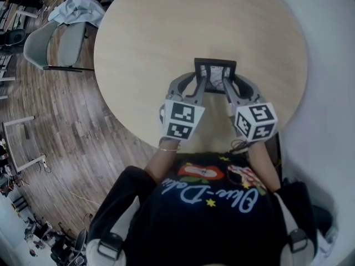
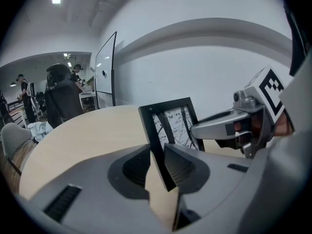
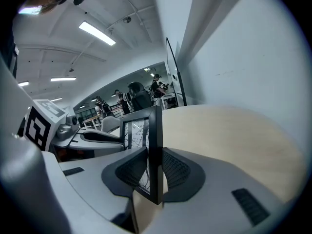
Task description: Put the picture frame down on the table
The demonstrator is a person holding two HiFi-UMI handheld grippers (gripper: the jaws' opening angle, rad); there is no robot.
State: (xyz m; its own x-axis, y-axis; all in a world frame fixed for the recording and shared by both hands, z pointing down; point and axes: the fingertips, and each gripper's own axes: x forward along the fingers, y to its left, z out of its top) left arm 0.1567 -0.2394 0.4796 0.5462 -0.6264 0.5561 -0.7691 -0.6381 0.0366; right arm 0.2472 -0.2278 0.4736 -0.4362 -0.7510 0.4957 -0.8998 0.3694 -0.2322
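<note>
A small black picture frame [image 1: 215, 74] with a black-and-white print stands upright above the round pale wooden table [image 1: 166, 32], near its front edge. My left gripper [image 1: 201, 89] is shut on the frame's left side bar [image 2: 157, 152]. My right gripper [image 1: 227, 91] is shut on the frame's right side bar [image 3: 156, 152]. In the left gripper view the frame [image 2: 170, 126] rises between the ribbed pads, with the right gripper [image 2: 214, 128] beyond it. From the right gripper view I see the frame [image 3: 141, 135] edge-on, its lower corner just over the tabletop.
A grey chair [image 1: 58, 43] with a light cloth draped on it stands at the table's far left on a wooden floor. A white wall [image 1: 327, 93] curves round the table's right side. People and desks show far off in both gripper views.
</note>
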